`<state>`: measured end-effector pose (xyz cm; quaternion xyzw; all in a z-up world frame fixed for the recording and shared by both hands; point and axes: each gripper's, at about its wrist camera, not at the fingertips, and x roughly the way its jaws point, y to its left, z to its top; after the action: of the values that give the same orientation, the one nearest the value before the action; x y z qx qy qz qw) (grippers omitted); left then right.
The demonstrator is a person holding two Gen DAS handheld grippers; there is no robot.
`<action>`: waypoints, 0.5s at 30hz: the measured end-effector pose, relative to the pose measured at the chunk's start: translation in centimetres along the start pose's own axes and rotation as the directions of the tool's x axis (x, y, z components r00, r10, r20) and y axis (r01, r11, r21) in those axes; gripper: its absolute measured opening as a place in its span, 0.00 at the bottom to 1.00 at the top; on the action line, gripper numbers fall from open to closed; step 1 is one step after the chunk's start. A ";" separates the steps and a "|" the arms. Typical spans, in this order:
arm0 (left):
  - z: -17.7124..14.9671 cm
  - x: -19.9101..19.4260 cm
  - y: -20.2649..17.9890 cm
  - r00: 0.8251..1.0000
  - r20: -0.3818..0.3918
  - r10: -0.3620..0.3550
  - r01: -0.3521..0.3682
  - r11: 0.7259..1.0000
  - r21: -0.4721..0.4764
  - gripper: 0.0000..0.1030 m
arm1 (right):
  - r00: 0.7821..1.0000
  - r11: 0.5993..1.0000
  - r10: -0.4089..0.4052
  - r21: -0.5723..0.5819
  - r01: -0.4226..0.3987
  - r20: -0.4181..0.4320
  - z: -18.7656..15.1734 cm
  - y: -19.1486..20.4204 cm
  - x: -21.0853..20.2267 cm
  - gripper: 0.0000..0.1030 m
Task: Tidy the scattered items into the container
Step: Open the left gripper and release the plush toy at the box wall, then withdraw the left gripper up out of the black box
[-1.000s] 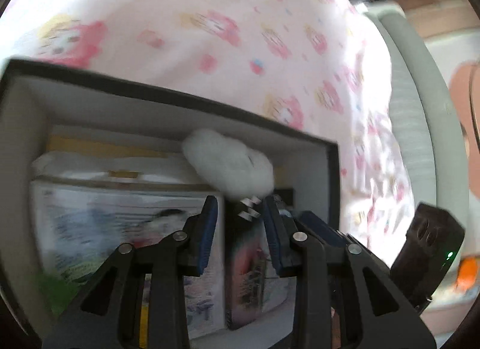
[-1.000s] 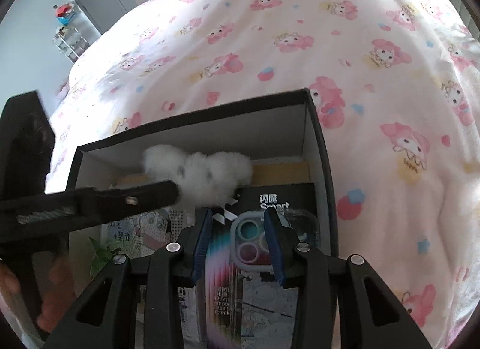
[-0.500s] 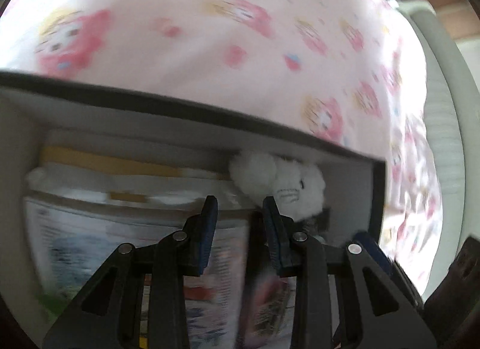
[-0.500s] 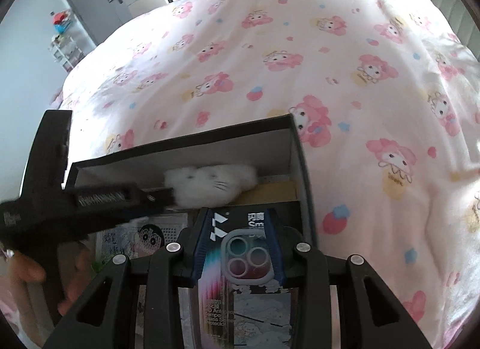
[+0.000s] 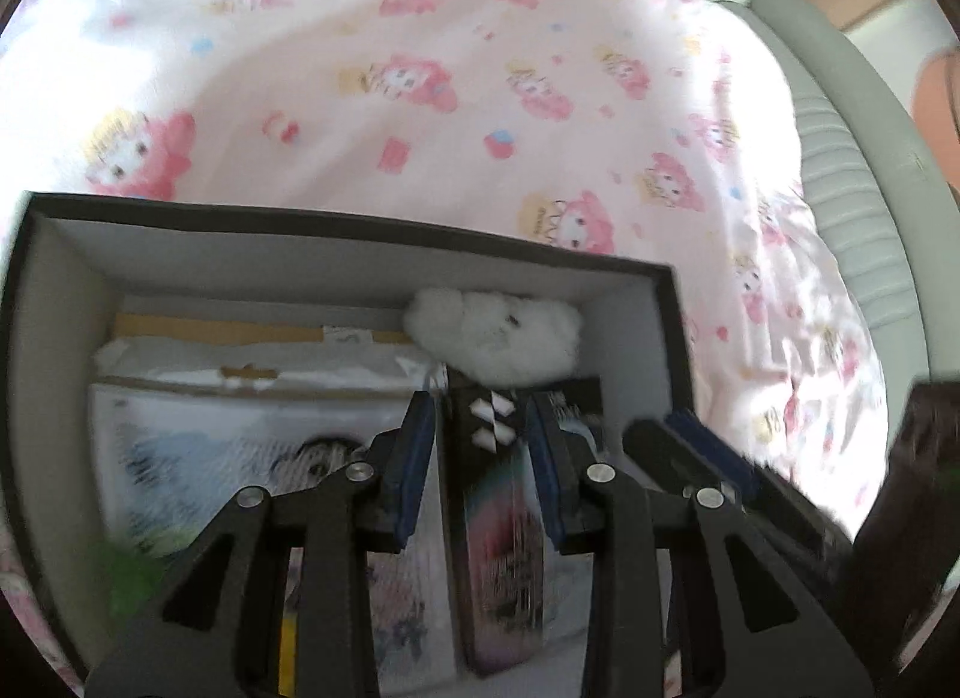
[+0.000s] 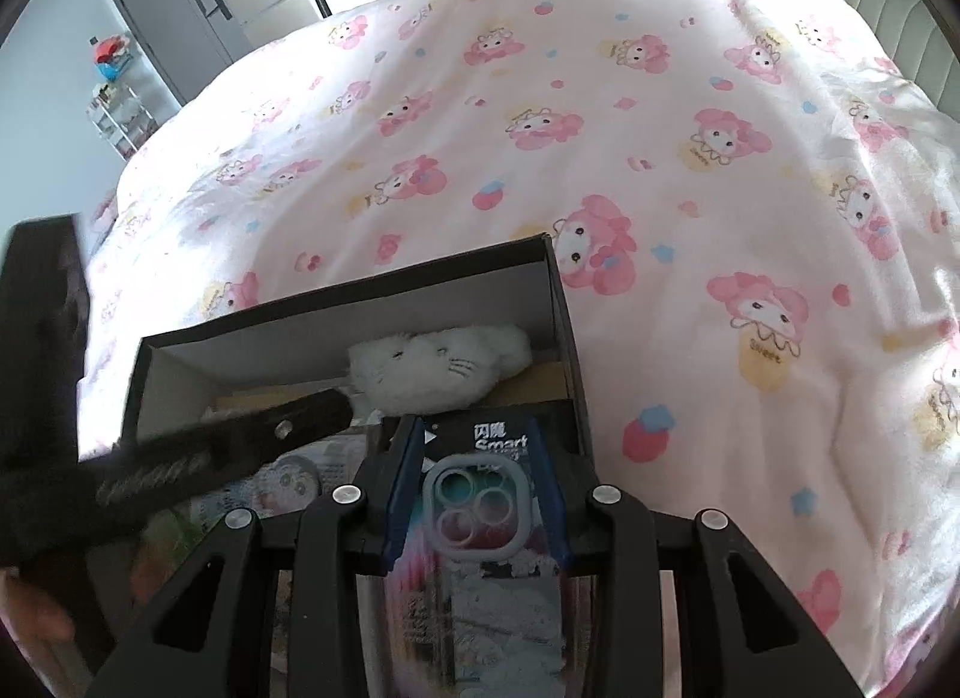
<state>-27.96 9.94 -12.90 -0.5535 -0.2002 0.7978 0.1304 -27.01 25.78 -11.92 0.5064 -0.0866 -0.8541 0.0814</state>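
Nearly done: box (image 6: 558,302) on bed (image 6: 660,128) holds plush (image 6: 438,365) and packets. Right tool (image 6: 477,503) grips phone case pack (image 6: 480,542) over it; left tool (image 5: 480,458) open, empty.

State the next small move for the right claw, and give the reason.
Probably ease the right claw down a little and open it. Its pads are closed on the phone case pack, which stands on edge in the black box near the right wall, just in front of the white plush. The left claw is open and empty, so it need not help.
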 end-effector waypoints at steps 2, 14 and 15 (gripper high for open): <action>-0.8 -2.4 -0.5 0.999 0.031 0.005 -0.006 0.999 0.037 0.31 | 0.999 0.999 0.034 0.002 -0.034 0.002 -0.4 0.4 -1.4 0.33; -9.2 -11.7 -4.1 0.992 0.123 -0.022 -0.007 0.973 0.229 0.36 | 0.986 0.995 0.066 0.063 -0.076 0.154 -7.8 2.4 -11.6 0.42; -9.8 -12.2 -4.2 0.992 0.128 -0.023 -0.008 0.971 0.240 0.36 | 0.985 0.996 0.059 0.060 -0.070 0.164 -8.5 2.7 -12.5 0.42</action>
<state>-14.51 10.14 -3.84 -0.4800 -0.1126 0.8499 0.1861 -13.52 25.44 -4.66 0.4344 -0.1374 -0.8861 0.0850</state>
